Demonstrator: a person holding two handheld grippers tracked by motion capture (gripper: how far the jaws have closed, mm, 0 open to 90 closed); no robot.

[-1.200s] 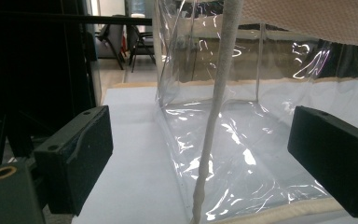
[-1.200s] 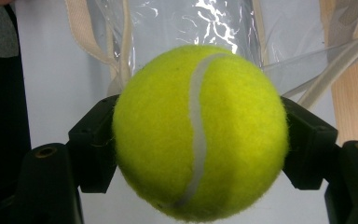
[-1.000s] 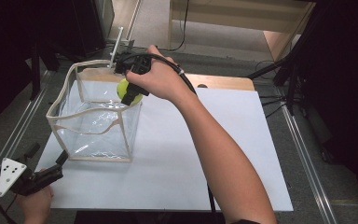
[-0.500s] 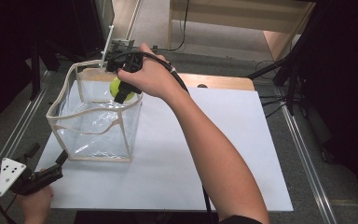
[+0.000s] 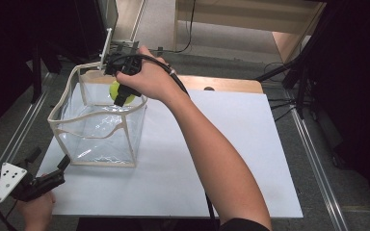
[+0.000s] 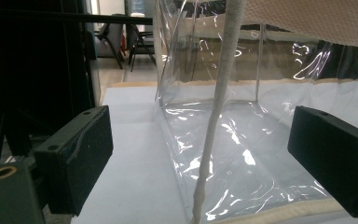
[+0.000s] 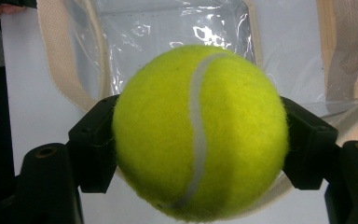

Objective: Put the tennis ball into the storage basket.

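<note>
While the right tongs (image 5: 121, 98) grip the tennis ball (image 7: 199, 130) just above the clear bag's (image 5: 101, 130) open rim, centre it over the opening before letting go. Left tongs (image 6: 205, 154) wait wide open on the surface (image 5: 212, 159) beside the bag.

No readable text, label, brand, number or sign appears anywhere. The yellow-green tennis ball (image 7: 199, 132) shows just its curved white seam, with no printed maker's name on the side facing the camera. The clear plastic bag (image 5: 101, 130) with cream fabric trim carries no print or tag. The white table top (image 5: 231, 159) is blank. The black grippers bear no markings that can be made out.
</note>
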